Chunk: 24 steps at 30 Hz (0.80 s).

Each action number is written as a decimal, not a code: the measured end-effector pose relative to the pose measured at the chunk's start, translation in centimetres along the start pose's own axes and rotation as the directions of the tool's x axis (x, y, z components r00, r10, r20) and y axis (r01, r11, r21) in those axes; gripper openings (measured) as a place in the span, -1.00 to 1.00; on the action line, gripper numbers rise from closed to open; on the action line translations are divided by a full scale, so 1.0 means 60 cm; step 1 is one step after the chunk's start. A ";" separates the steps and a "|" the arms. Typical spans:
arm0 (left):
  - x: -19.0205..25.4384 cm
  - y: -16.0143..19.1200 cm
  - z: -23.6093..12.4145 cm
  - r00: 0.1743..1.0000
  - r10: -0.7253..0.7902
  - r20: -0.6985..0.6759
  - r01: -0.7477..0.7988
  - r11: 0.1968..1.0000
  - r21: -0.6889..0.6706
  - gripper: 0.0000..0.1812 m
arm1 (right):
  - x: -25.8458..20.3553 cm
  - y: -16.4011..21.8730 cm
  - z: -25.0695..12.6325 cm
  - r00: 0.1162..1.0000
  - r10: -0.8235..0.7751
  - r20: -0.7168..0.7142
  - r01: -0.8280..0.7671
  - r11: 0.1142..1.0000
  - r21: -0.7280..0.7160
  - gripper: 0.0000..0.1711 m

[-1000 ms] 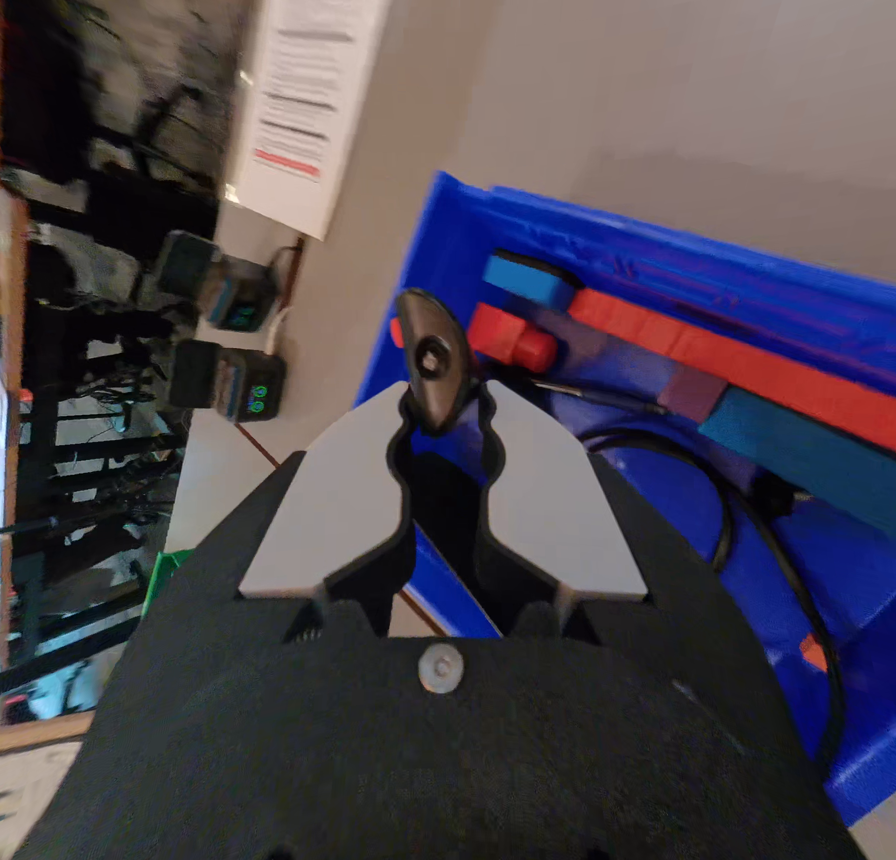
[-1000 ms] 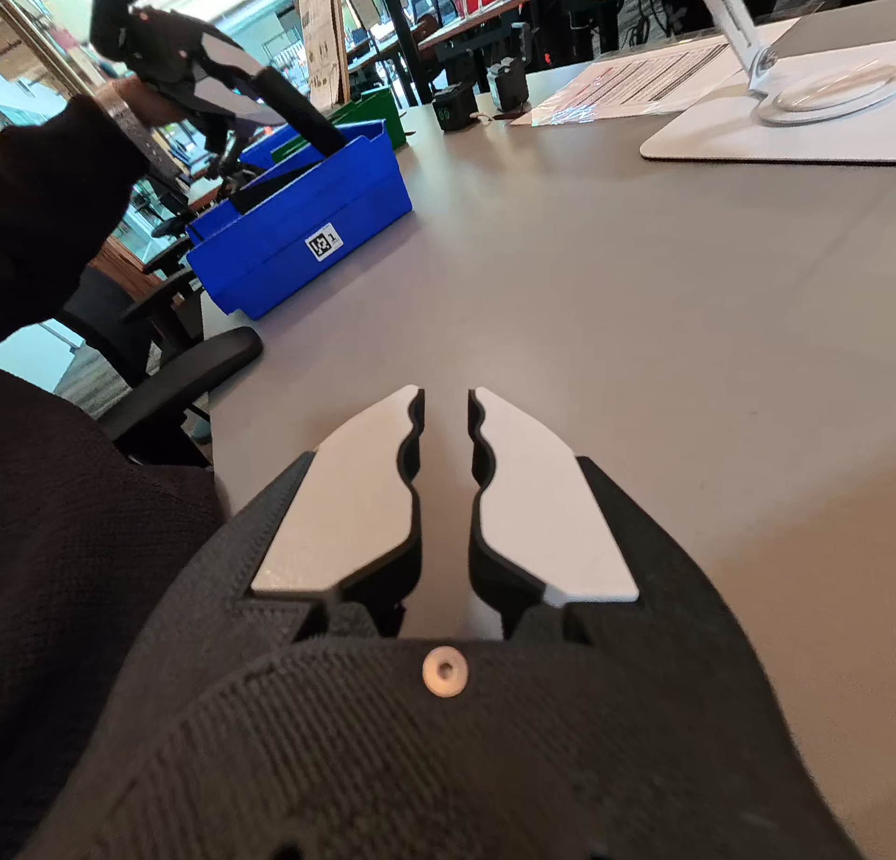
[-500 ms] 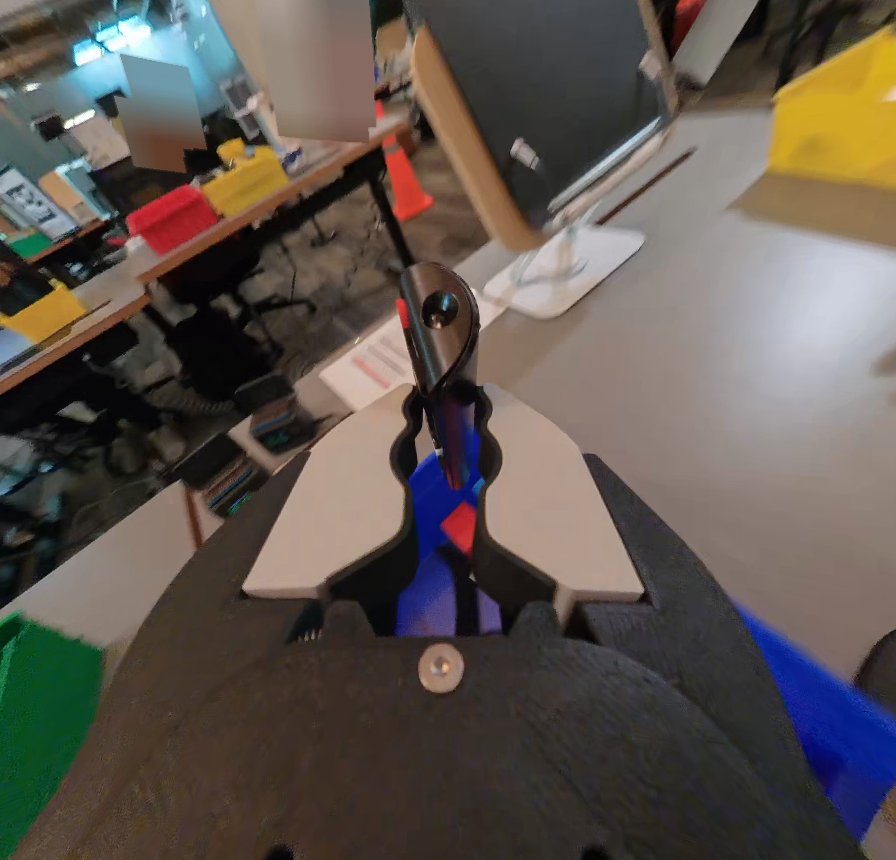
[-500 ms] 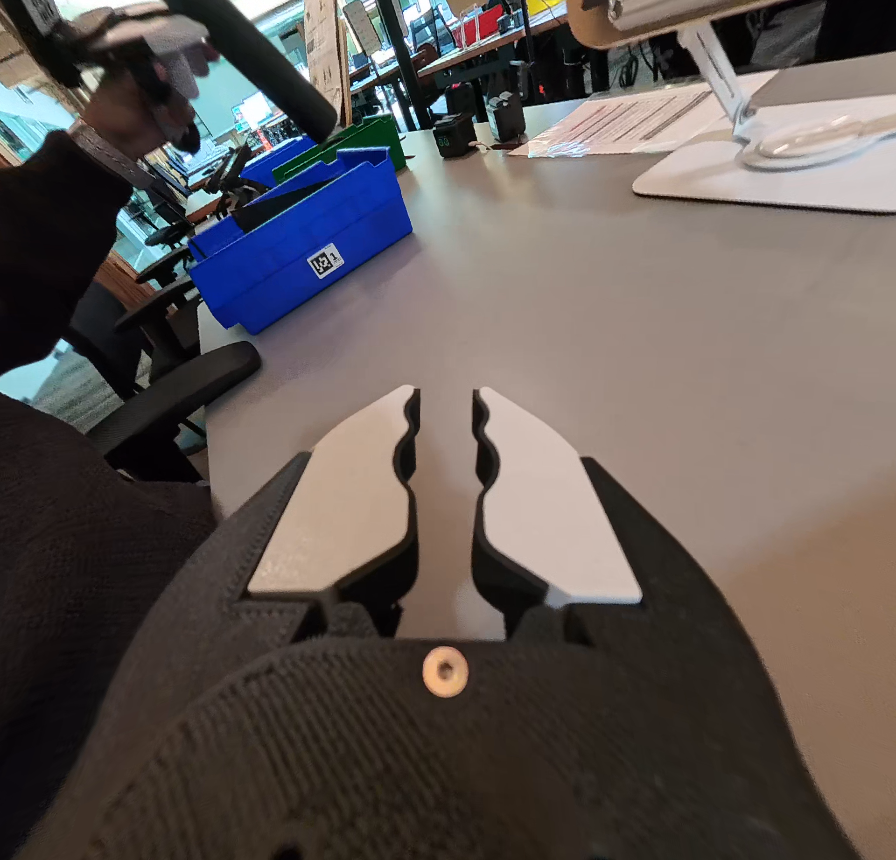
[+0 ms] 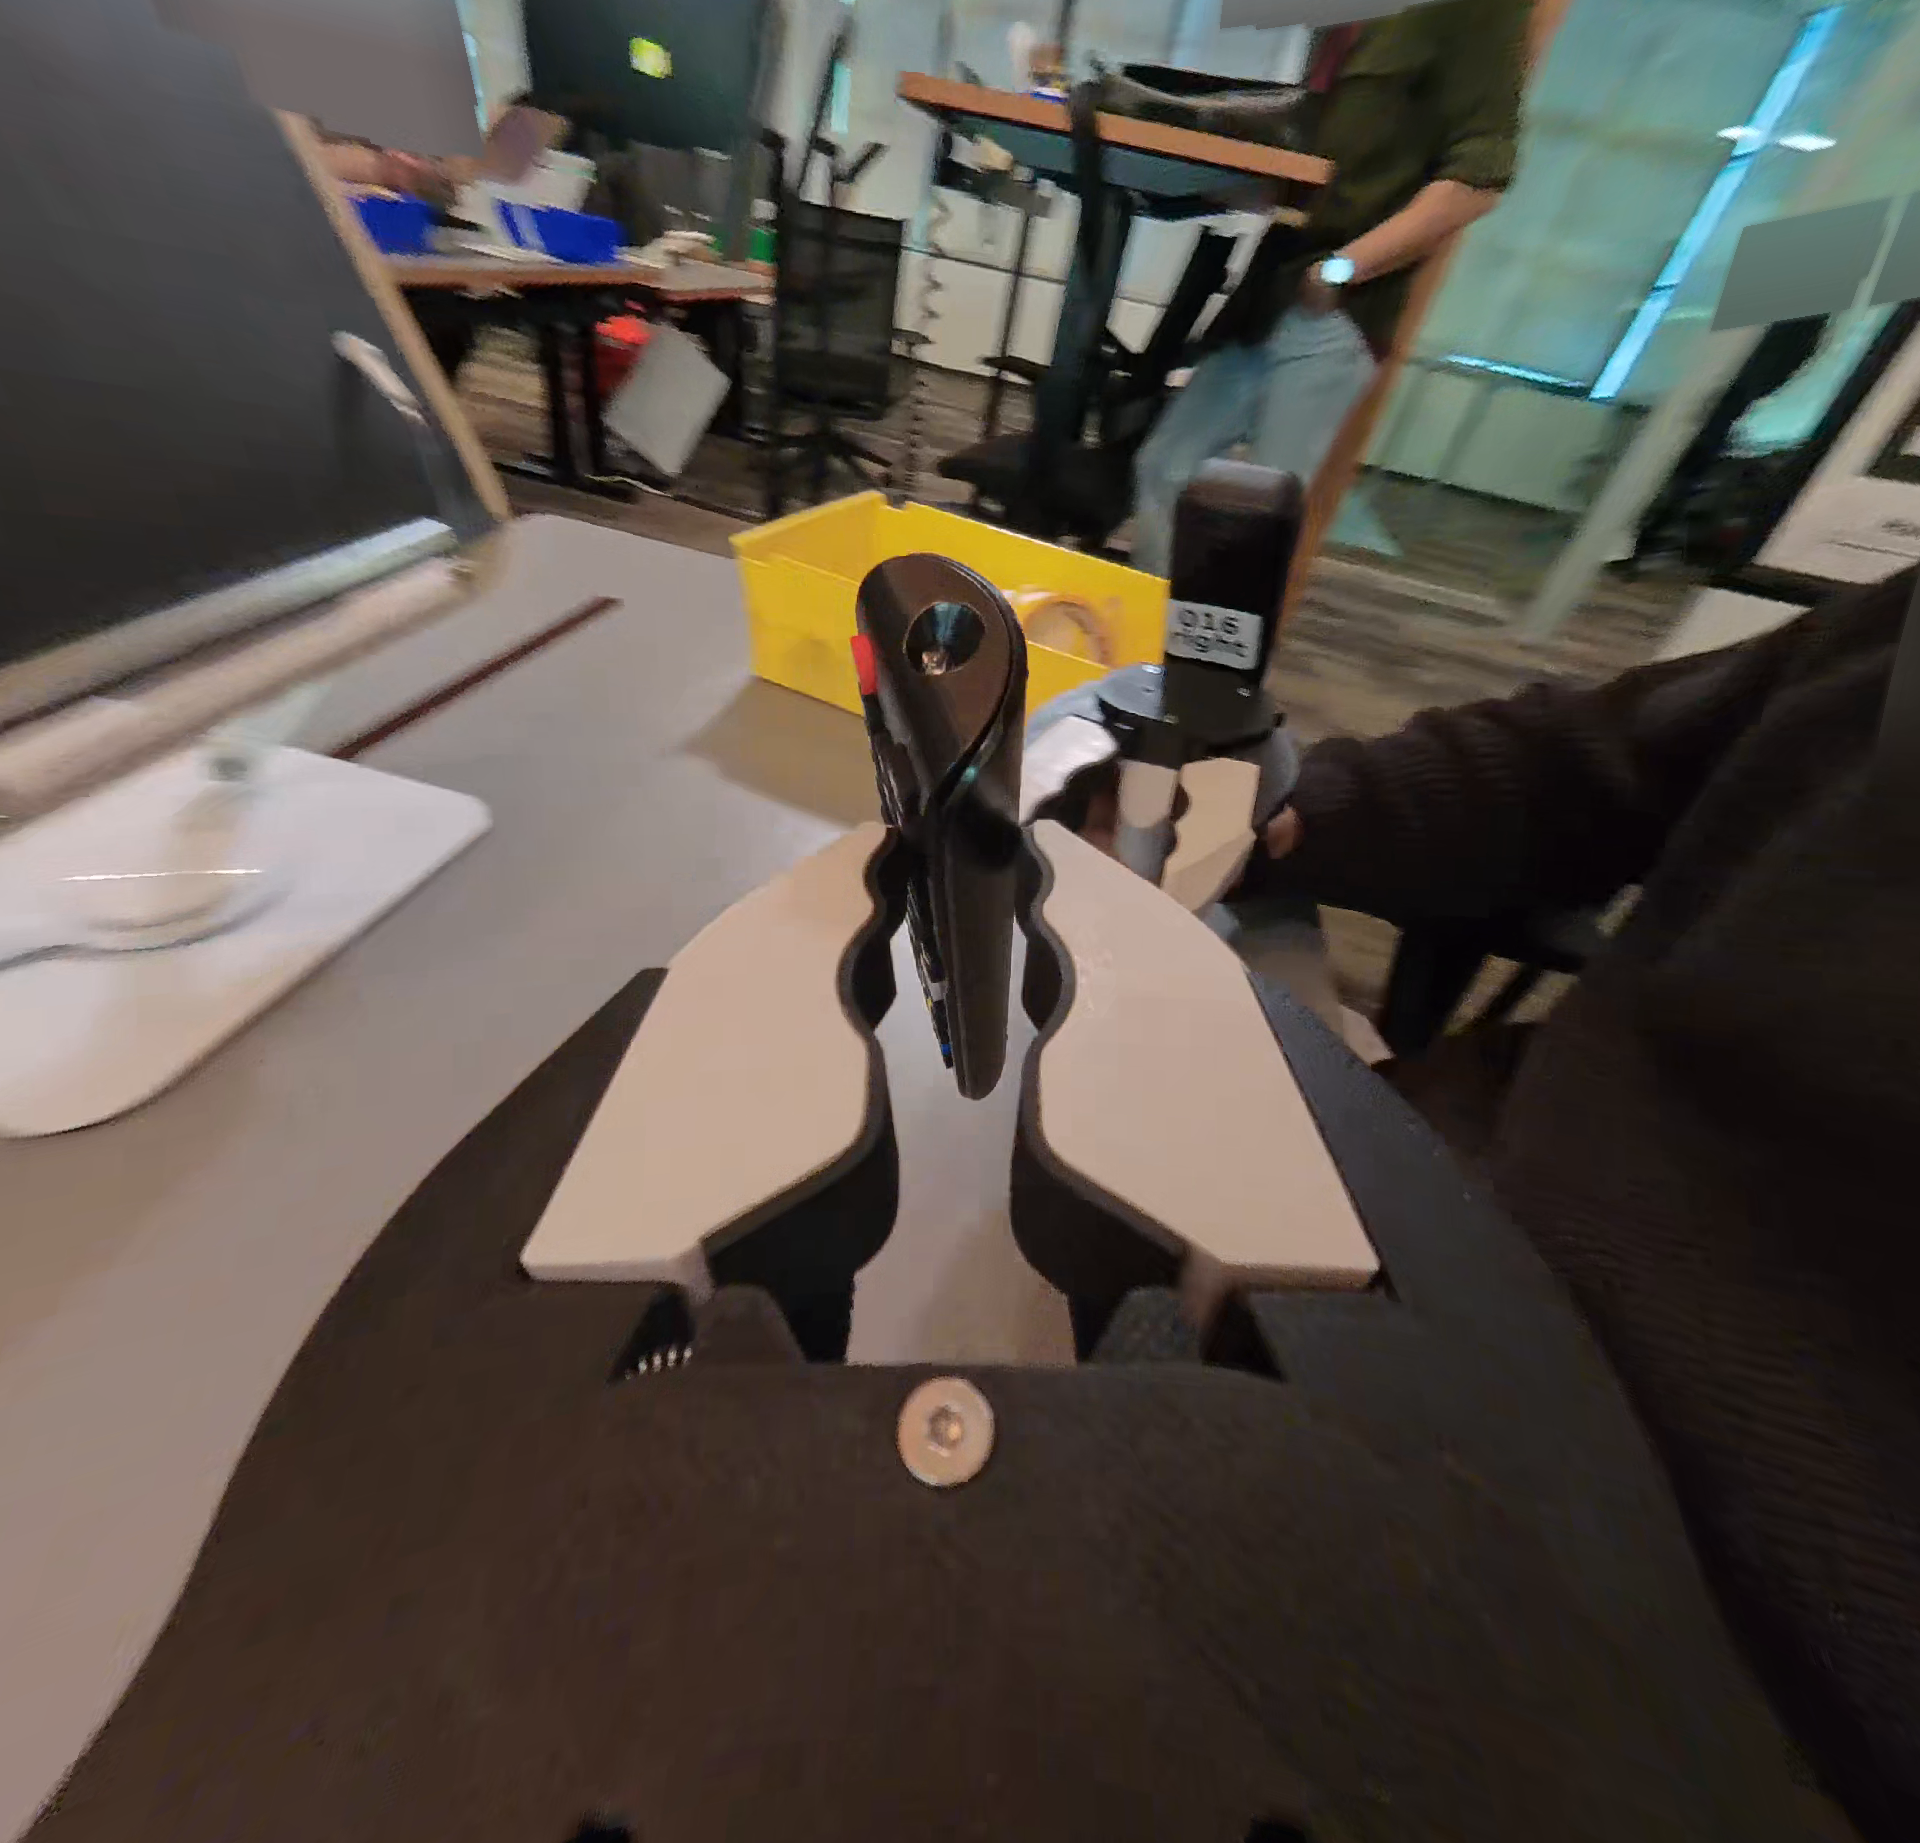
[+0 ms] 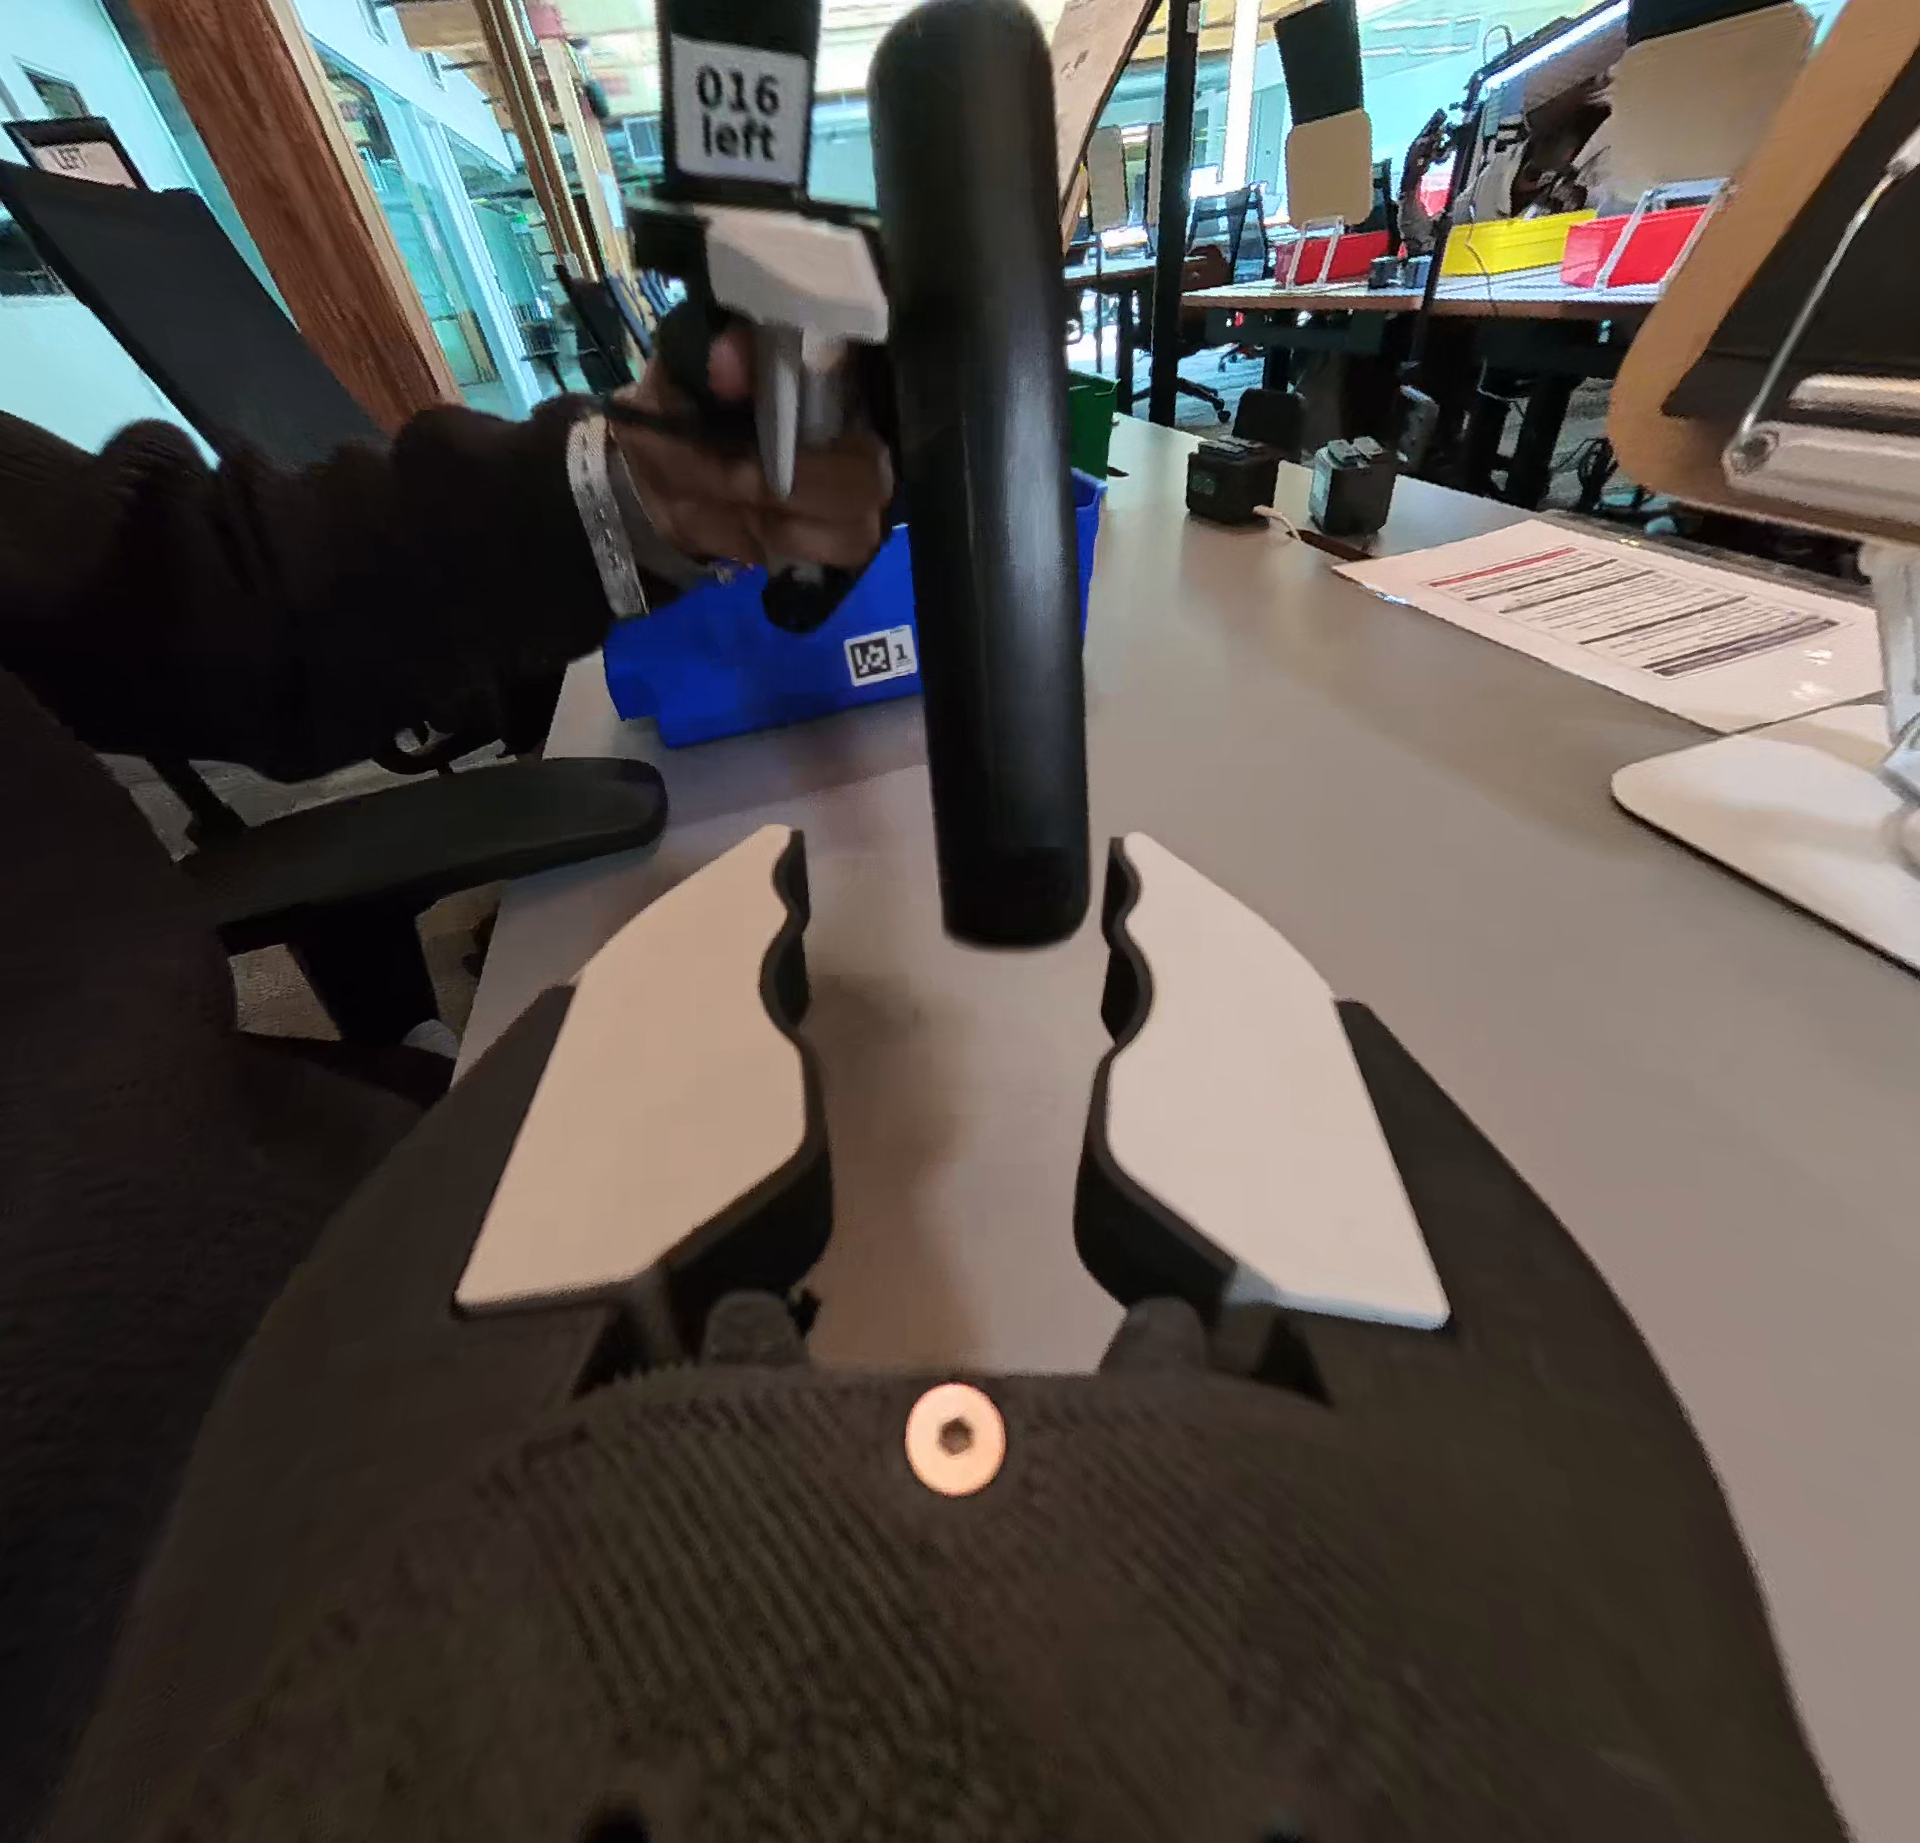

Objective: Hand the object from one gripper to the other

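Above the near edge of the grey desk (image 6: 1351, 858), I have swung the left gripper (image 5: 951, 848), clamped on the black remote (image 6: 982, 463), from the blue bin (image 6: 748, 650) to my right gripper (image 6: 951, 884), now spread wide to receive it.

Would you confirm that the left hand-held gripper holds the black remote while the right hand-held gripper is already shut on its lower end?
Not quite: the right hand-held gripper is open, its fingers apart either side of the black remote, as the right wrist view shows. The left hand-held gripper does hold it.
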<state>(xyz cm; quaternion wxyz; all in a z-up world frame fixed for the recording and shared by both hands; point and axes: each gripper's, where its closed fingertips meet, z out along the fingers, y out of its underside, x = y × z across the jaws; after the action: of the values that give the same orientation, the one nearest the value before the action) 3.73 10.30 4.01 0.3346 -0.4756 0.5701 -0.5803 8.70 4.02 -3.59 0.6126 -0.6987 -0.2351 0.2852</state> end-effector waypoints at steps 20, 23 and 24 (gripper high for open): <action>0.021 0.077 0.087 0.884 -0.347 -0.312 0.423 0.879 0.222 -0.79 | -0.040 0.075 0.015 0.866 0.447 0.226 -0.419 0.894 -0.159 -0.71; 0.015 0.074 0.087 0.889 -0.358 -0.286 0.429 0.870 0.243 -0.78 | -0.038 0.070 0.014 0.854 0.469 0.225 -0.447 0.883 -0.142 -0.72; 0.014 0.075 0.088 0.891 -0.362 -0.273 0.428 0.870 0.243 -0.78 | -0.037 0.070 0.013 0.852 0.474 0.222 -0.454 0.881 -0.137 -0.72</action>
<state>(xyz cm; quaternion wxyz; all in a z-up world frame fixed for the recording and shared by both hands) 7.72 7.13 -0.80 0.2107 -0.4604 0.3998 -0.7641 6.48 2.52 -7.57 0.4629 -0.7171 -0.1458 0.5002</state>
